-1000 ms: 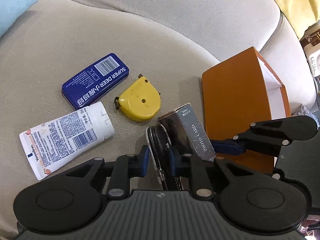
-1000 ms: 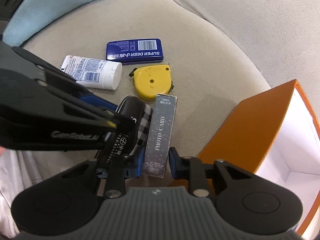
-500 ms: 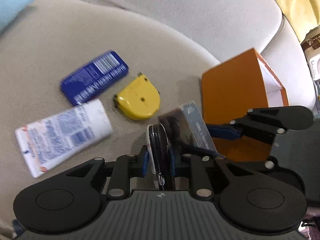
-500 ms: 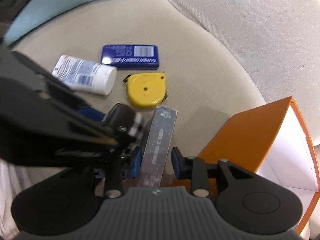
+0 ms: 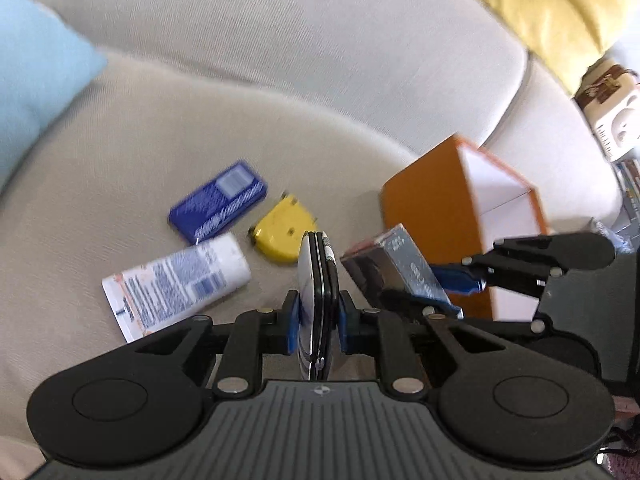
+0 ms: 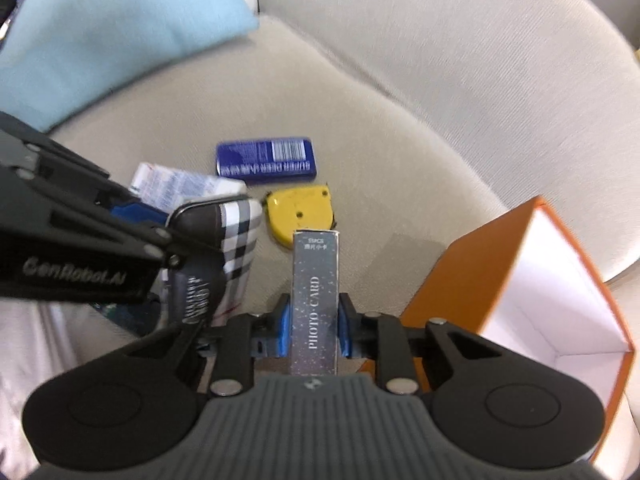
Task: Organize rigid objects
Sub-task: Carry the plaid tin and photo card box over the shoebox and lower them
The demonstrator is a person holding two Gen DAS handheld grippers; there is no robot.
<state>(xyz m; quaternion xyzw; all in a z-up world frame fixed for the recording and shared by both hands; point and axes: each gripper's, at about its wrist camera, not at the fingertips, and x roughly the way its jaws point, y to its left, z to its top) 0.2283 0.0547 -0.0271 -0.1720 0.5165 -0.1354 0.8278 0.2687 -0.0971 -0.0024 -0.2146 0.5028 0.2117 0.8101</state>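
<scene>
**Both claws loaded, orange box off to the right**

Already each gripper had its own item. The right gripper (image 6: 311,334) was clamped across the narrow sides of the photo card box (image 6: 315,300), its jaws having just closed further with the box between them. That box's long axis ran straight out along the fingers, away from the camera. The left gripper (image 5: 319,326) was clamped on the flat plaid case (image 6: 224,252), held on edge so that in the left wrist view only its thin seam showed between the blue pads (image 5: 292,324).

The relation that seemed to matter next was the open orange box (image 6: 532,292). It stood just to the right of the right gripper, with its white inside facing up and rightward; the right hand was the nearer of the two. The left gripper lay on the far side of the right one from that box, so the card box looked likely to go in first, probably end-on.

Farther out on the beige sofa cushion (image 6: 400,136) the yellow tape measure (image 6: 304,212), the blue tin (image 6: 266,159) and the white tube (image 5: 176,284) lay close together, none held. A light blue pillow (image 6: 108,36) sat beyond them.
</scene>
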